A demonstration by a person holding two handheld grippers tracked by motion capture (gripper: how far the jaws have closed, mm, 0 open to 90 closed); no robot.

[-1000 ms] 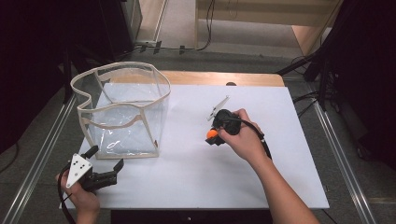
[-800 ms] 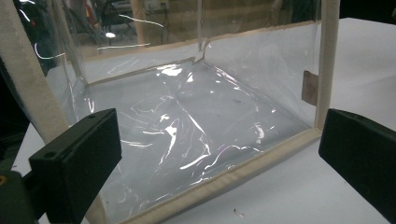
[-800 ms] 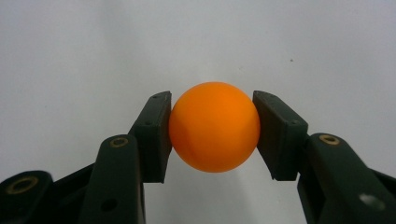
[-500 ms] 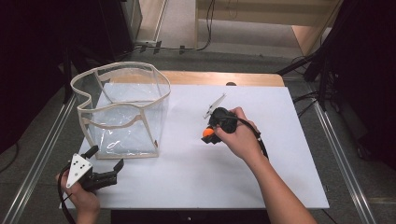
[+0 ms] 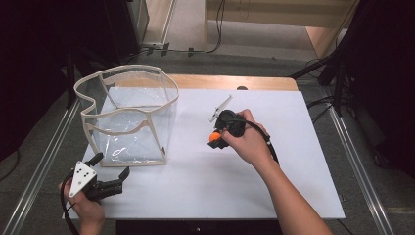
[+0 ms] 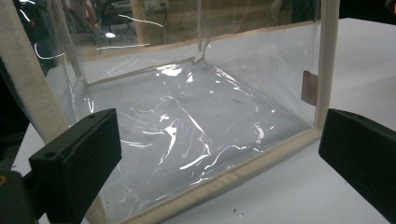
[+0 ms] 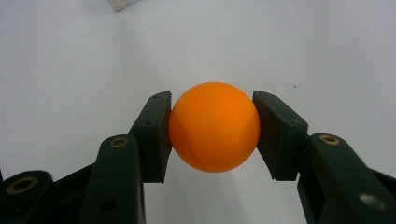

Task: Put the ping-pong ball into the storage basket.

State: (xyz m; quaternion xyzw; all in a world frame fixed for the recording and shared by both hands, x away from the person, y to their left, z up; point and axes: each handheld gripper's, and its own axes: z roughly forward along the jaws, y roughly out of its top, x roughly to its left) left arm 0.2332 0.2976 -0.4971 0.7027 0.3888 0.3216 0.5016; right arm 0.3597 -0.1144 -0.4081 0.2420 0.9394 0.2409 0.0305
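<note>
One clear bag point(image 5: 129, 120) with cream trim stands at your ten o'clock on the white table point(image 5: 293, 186), nothing visible inside. Your left gripper point(image 5: 110, 172), jaws wide, sits at seven o'clock facing it. Your right gripper point(image 5: 216, 141) near centre clamps a smooth orange ball point(image 7: 214, 127) squarely between both pads.

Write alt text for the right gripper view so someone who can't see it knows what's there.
An orange ball is clamped between the two black jaws of the right gripper, one pad pressing on each side. Behind it lies the plain white table.
</note>
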